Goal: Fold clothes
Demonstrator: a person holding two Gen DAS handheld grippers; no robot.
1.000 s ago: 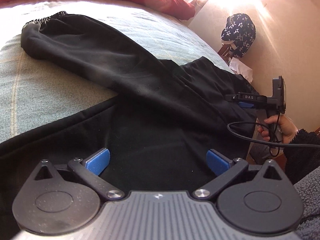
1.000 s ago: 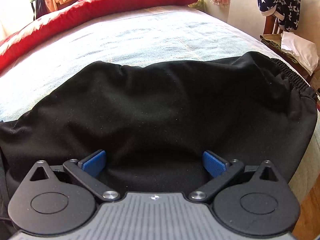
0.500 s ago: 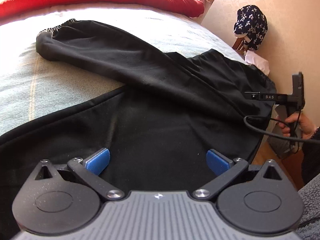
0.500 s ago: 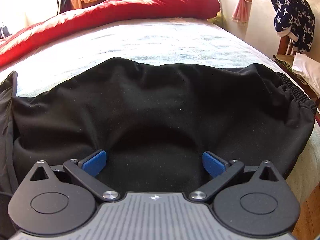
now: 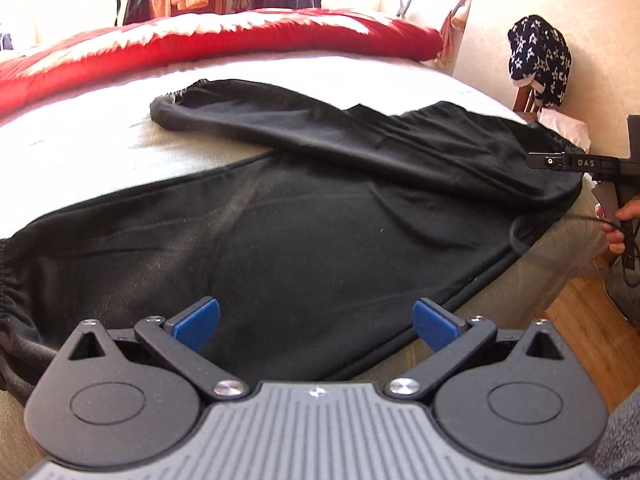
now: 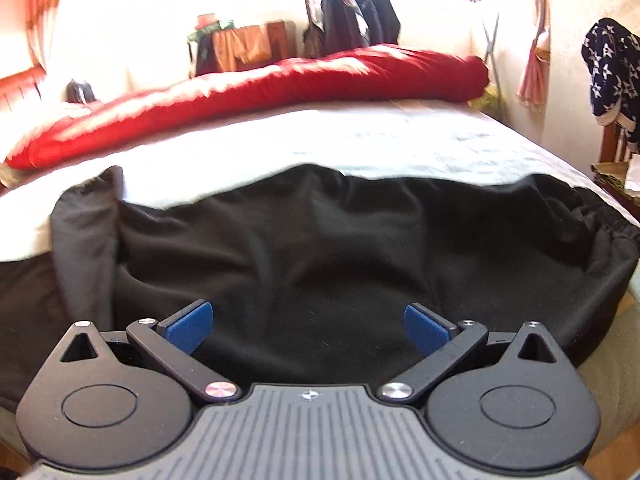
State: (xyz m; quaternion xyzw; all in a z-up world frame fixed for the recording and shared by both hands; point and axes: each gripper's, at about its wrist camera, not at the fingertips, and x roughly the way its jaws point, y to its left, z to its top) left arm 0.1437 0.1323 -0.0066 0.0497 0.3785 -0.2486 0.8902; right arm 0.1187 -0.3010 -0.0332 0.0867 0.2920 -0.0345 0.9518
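Left gripper [image 5: 316, 320] first: I see its two blue fingertips [image 5: 196, 322] spread wide with nothing between them, hanging over the near part of the black trousers [image 5: 320, 232]. The trousers lie across the bed [image 5: 80, 152], which carries a pale sheet. At the far left of my left wrist view an elastic cuff [image 5: 8, 280] bunches at the mattress edge, and the leg it belongs to runs rightward directly ahead of the open gripper. A second leg is folded over on top, running diagonally from its own cuff [image 5: 176, 98] near the middle of the bed down toward the right edge. A red duvet [image 5: 200, 40] lies heaped along the far side of the bed.

Further right in that view I can see the right gripper [image 5: 560, 162] from the side, held by a hand [image 5: 624, 220] just past the trousers' waist end, with a cable [image 5: 528, 236] trailing below it. A star-patterned garment [image 5: 540, 60] hangs on a chair by the wall.

From my right wrist view, the right gripper [image 6: 308, 326] is likewise spread apart and empty, its blue fingertips [image 6: 424, 328] hovering over the wide upper part of the trousers [image 6: 320, 248]. The gathered elastic waistband [image 6: 616, 236] sits at the right, at the mattress edge, and a folded flap of fabric [image 6: 84, 220] stands up at the left.
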